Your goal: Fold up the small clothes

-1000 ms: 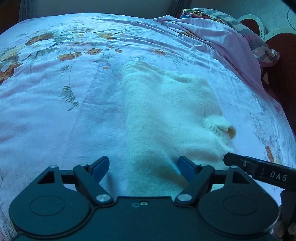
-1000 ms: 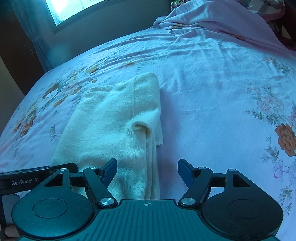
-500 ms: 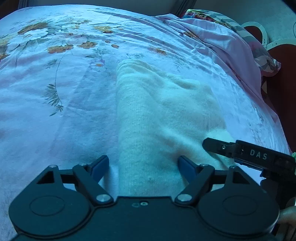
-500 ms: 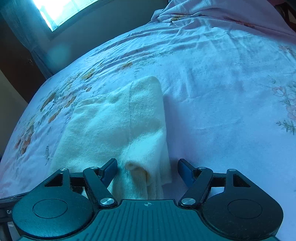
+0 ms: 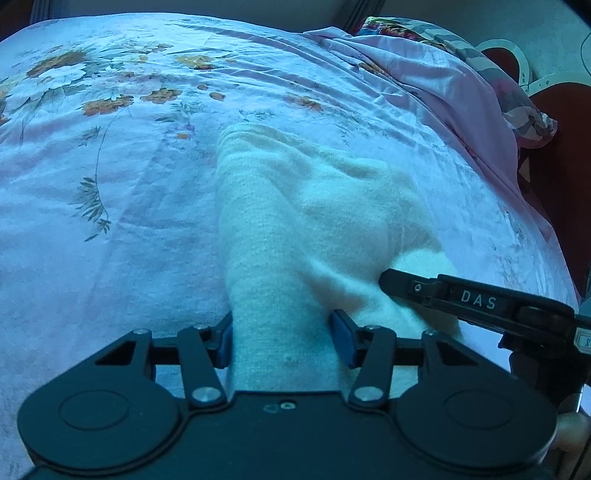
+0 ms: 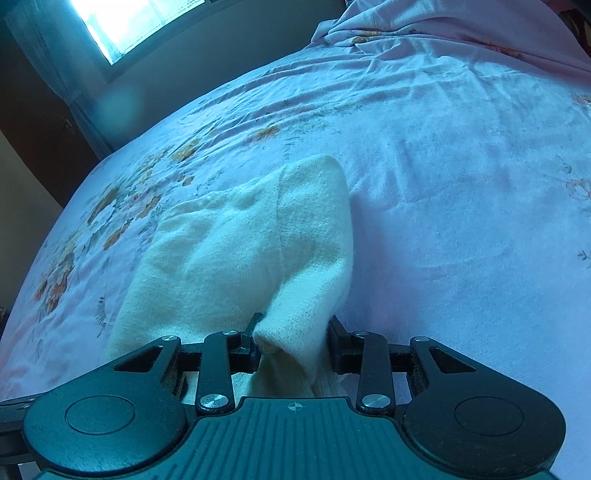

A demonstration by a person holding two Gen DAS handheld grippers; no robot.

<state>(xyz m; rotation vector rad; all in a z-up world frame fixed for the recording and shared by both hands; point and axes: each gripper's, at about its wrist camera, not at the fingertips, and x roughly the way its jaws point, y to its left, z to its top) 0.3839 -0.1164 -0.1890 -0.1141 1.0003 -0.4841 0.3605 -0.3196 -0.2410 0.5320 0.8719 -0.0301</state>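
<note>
A small cream knitted garment lies folded lengthwise on the floral bedsheet. My left gripper is shut on the near left end of the garment, blue pads pressing both sides of the bunched knit. My right gripper is shut on the near right end of the same garment, which rises in a fold between its fingers. The right gripper's finger also shows in the left wrist view, lying on the cloth.
The bedsheet spreads wide on all sides. A pink crumpled cover and patterned pillow lie at the far right. A bright window and dark wall stand beyond the bed's far edge.
Both grippers moved forward over the near end of the garment and closed on it. The near end now bunches and lifts between the fingers.
</note>
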